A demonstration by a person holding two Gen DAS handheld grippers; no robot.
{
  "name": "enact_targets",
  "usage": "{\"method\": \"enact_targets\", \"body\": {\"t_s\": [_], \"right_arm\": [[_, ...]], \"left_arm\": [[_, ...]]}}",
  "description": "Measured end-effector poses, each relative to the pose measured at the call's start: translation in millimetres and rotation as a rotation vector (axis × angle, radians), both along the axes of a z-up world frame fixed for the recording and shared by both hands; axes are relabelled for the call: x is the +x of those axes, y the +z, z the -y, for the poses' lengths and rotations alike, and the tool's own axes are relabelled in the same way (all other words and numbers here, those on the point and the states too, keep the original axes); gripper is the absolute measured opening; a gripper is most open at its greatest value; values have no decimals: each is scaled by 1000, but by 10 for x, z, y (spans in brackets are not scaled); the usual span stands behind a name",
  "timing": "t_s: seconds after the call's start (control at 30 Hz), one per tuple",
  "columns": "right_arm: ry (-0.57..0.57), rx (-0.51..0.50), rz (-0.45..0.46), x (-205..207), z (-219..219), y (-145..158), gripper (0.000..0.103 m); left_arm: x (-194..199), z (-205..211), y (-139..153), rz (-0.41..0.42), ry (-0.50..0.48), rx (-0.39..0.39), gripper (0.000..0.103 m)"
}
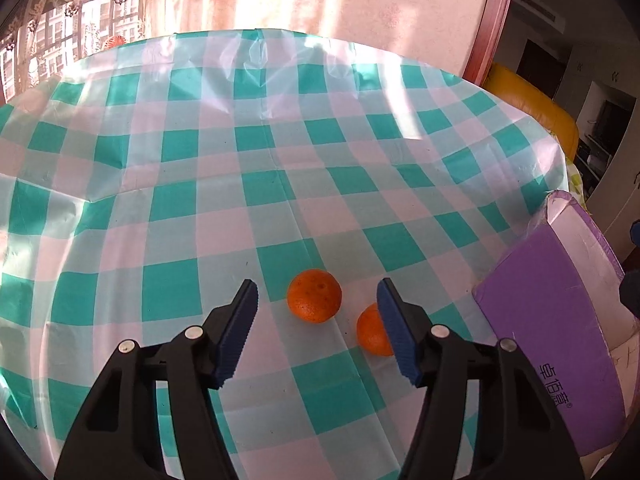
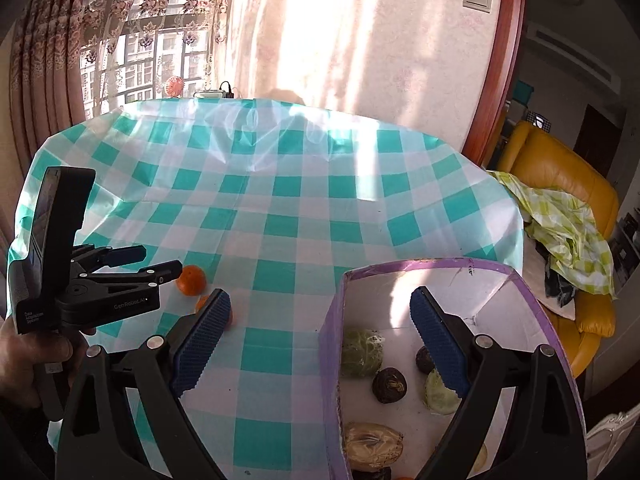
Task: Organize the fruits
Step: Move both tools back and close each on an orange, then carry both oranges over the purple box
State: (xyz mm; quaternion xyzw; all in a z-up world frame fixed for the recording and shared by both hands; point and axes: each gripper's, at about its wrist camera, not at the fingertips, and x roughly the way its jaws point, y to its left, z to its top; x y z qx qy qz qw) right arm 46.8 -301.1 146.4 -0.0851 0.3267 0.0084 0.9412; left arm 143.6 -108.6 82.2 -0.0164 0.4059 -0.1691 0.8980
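Two oranges lie on the teal-checked tablecloth [image 1: 280, 152]. One orange [image 1: 314, 296] sits just beyond the tips of my left gripper [image 1: 318, 285], whose blue pads stand apart and touch nothing. The second orange [image 1: 370, 334] is half hidden behind its right finger. In the right wrist view the same oranges [image 2: 192, 280] [image 2: 203, 303] lie by the left gripper [image 2: 160, 261]. My right gripper [image 2: 320, 294] is open and empty, hovering over the left wall of a purple box [image 2: 424, 265] that holds several green, dark and yellowish fruits [image 2: 390, 385].
The purple box [image 1: 560, 320] stands at the table's right near corner. A yellow sofa [image 2: 560, 176] with a green checked cloth [image 2: 568, 232] lies past the table's right edge. A curtained window [image 2: 132, 40] and a wall are behind. A hand [image 2: 24, 360] holds the left gripper.
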Motion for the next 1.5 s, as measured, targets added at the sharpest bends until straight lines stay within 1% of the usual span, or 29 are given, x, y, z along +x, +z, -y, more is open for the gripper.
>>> {"method": "enact_targets", "body": {"t_s": [0.07,0.2,0.4,0.47,0.53,0.57,0.6,0.67,0.7,0.8,0.87,0.93,1.0,1.03,1.1,1.13,1.23,1.3,1.43,1.5], "right_arm": [[29,-17,-16,19,-136,-63,88],[64,-40,-54,78,-321,-201,88],[91,-55,-101,170,-486,-387,88],[96,-53,-114,210,-515,-442,88],[99,-47,-132,259,-535,-502,88],[100,-46,-141,282,-548,-535,88],[100,-47,-149,308,-560,-571,88],[104,-45,-161,348,-583,-630,88],[107,-42,-168,369,-597,-660,88],[114,-36,-181,444,-647,-747,88],[114,-28,-196,516,-684,-827,88],[121,-19,-203,597,-731,-911,85],[126,-21,-226,695,-792,-1028,72],[133,-11,-237,739,-820,-1079,70],[146,1,-260,821,-872,-1174,59],[151,0,-265,846,-898,-1208,56],[150,-26,-249,884,-944,-1256,54],[154,-11,-242,898,-919,-1242,45],[158,20,-250,891,-859,-1223,44],[146,38,-238,836,-818,-1166,44]], "left_arm": [[50,13,-92,-16,-7,-1,61],[172,36,-284,-51,-15,0,55],[324,86,-539,-99,-32,10,53],[351,103,-583,-108,-52,-3,52],[357,146,-606,-97,-65,24,44],[359,153,-608,-94,-68,34,42],[363,142,-605,-99,-69,28,41],[356,105,-598,-108,-66,17,40],[344,88,-595,-106,-61,24,40],[298,10,-560,-92,-25,53,40],[255,-60,-497,-65,8,90,40],[202,-150,-418,-37,41,118,40],[150,-269,-340,-17,79,130,40],[123,-336,-300,-9,93,131,40],[59,-457,-226,3,110,128,40],[27,-508,-196,8,119,126,40],[-84,-618,-111,22,132,132,40],[-146,-660,-56,34,140,130,40],[-239,-671,46,51,130,99,40],[-282,-650,92,59,126,91,40]]}}
